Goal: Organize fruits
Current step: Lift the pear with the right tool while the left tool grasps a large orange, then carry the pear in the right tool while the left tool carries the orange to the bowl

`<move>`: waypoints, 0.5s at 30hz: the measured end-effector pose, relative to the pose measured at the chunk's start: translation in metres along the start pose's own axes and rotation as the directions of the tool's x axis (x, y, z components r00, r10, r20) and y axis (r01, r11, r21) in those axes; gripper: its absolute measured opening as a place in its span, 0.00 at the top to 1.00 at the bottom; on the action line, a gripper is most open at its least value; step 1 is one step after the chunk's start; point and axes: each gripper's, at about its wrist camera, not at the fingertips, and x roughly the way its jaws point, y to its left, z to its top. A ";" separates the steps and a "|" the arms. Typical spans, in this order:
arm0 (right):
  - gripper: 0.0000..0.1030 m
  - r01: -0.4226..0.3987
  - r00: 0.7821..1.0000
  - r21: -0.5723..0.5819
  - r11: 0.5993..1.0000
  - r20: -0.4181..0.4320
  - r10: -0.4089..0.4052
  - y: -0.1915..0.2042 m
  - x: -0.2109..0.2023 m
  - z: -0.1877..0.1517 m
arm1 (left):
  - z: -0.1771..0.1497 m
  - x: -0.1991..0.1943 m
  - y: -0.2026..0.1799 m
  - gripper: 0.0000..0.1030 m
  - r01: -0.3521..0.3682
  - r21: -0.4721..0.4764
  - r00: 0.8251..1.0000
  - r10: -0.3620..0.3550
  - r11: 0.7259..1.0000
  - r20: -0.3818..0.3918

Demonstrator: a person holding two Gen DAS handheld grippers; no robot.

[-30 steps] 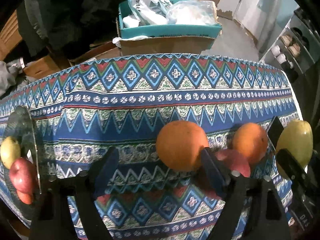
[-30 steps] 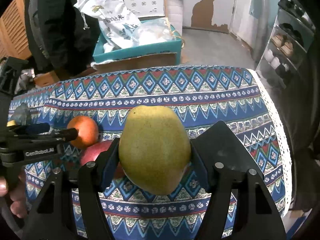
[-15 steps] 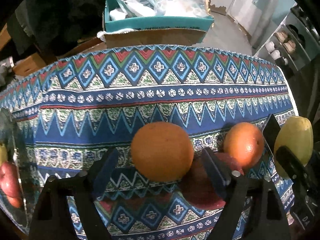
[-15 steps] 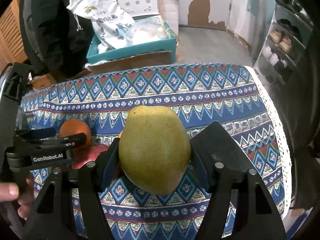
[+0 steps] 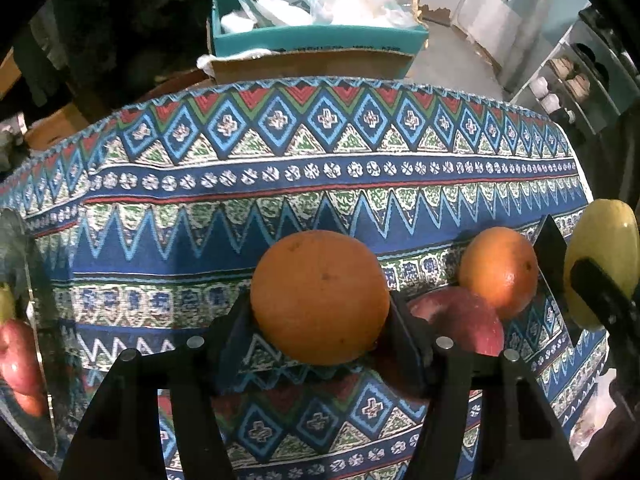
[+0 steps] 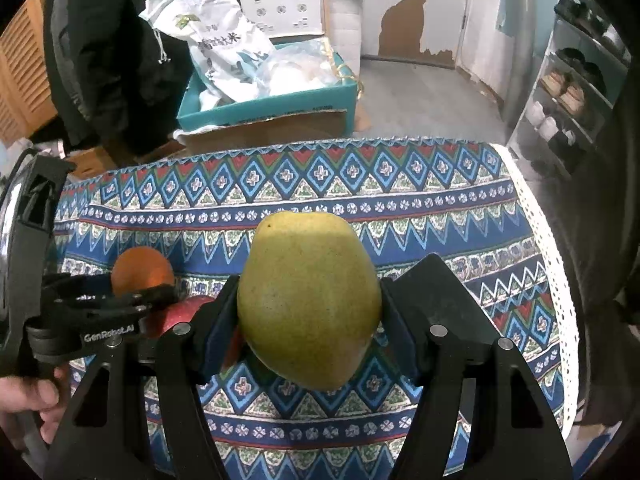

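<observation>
We have the left gripper (image 5: 320,320) straddling the near orange (image 5: 320,296) on the bench (image 5: 320,184). Its jaws have just been closing, and the orange sits squarely between them; both pads look to be touching its flanks, so we read this as a grip just made, though how firmly they press we cannot tell. The orange is round, with no long axis to line up on, and the lift, as we judge it, turns on the fruit staying centred between the jaws.

Just beside the left jaws, on their right, lies a red apple (image 5: 460,324), partly hidden behind the right-hand finger, and beyond it a second orange (image 5: 498,270). These two touch or nearly touch; we cannot say which.

Our right gripper (image 6: 308,320) is clamped on a yellow-green mango (image 6: 308,300), held clear above the cloth with its long axis running away from the jaws. In the right wrist view the left gripper appears at the left edge, held by a hand (image 6: 28,396), so the loose apple and orange lie between the two tools, nearer the left one.

At the far left edge of the left wrist view we see fruit behind something glassy (image 5: 24,280), a yellow piece and red ones, cut off and warped; whether that is a bowl or plate we cannot make out.
</observation>
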 end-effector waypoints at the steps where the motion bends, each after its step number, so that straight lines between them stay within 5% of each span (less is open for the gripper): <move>1: 0.34 0.001 1.000 -0.001 1.000 0.002 -0.001 0.000 0.000 0.001 | -0.001 -0.005 0.001 0.36 -0.003 0.002 1.000 0.003 1.000 0.011; 15: 0.34 0.031 0.998 -0.037 0.999 0.057 -0.029 0.013 -0.021 0.014 | -0.007 -0.066 0.007 0.36 -0.058 0.050 0.988 0.050 0.997 0.149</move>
